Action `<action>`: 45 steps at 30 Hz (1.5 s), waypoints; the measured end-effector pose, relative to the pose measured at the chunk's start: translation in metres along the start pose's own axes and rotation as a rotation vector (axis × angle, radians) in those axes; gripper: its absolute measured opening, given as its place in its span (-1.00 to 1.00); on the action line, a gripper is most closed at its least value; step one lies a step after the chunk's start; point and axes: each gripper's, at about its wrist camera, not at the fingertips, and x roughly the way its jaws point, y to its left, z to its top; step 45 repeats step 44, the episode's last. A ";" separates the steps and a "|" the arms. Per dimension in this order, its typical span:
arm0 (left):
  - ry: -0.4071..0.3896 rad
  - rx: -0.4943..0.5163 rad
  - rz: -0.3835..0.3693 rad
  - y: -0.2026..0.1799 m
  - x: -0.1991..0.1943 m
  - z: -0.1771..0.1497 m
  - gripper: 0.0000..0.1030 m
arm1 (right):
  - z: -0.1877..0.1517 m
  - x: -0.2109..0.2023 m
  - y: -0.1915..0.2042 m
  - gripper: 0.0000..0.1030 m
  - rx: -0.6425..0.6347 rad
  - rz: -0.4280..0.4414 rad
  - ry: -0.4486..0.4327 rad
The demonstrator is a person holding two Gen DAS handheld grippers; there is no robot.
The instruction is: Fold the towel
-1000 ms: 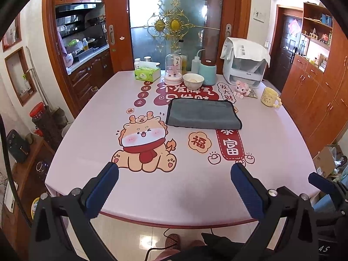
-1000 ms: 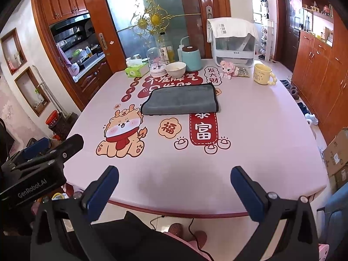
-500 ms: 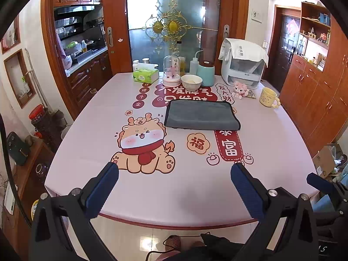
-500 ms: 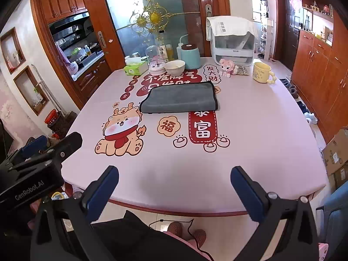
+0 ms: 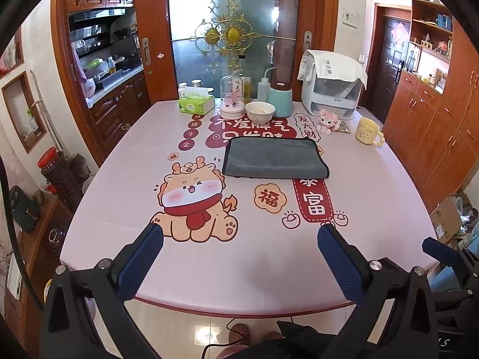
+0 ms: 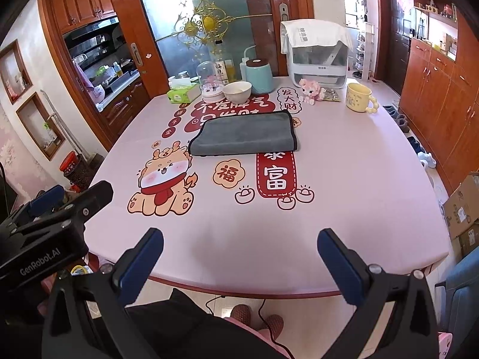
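Observation:
A grey towel (image 5: pixel 274 158) lies folded flat in the far middle of the pink table (image 5: pixel 125 161); it also shows in the right wrist view (image 6: pixel 244 134). My left gripper (image 5: pixel 239 233) is open and empty, held over the table's near edge, well short of the towel. My right gripper (image 6: pixel 239 236) is open and empty too, at the near edge. The left gripper's body (image 6: pixel 54 224) shows at the left of the right wrist view.
Behind the towel stand a white bowl (image 5: pixel 260 111), a teal jar (image 5: pixel 279 101), a glass dome (image 5: pixel 232 97), a tissue box (image 5: pixel 196 104) and a white appliance (image 5: pixel 330 86). A yellow mug (image 5: pixel 367 131) and a pink plush (image 5: pixel 327 119) sit at the far right.
Both grippers have drifted slightly, so the table and towel shift a little in each view. The towel has not moved. Both grippers stay open.

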 end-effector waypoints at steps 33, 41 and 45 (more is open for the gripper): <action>0.002 0.016 -0.013 -0.003 0.001 0.003 0.99 | 0.005 0.002 -0.008 1.00 0.018 -0.011 0.016; 0.003 0.016 -0.013 -0.003 0.002 0.001 0.99 | 0.003 0.004 -0.008 1.00 0.018 -0.012 0.020; 0.004 0.015 -0.012 -0.004 0.002 0.001 0.99 | 0.004 0.004 -0.008 1.00 0.018 -0.012 0.019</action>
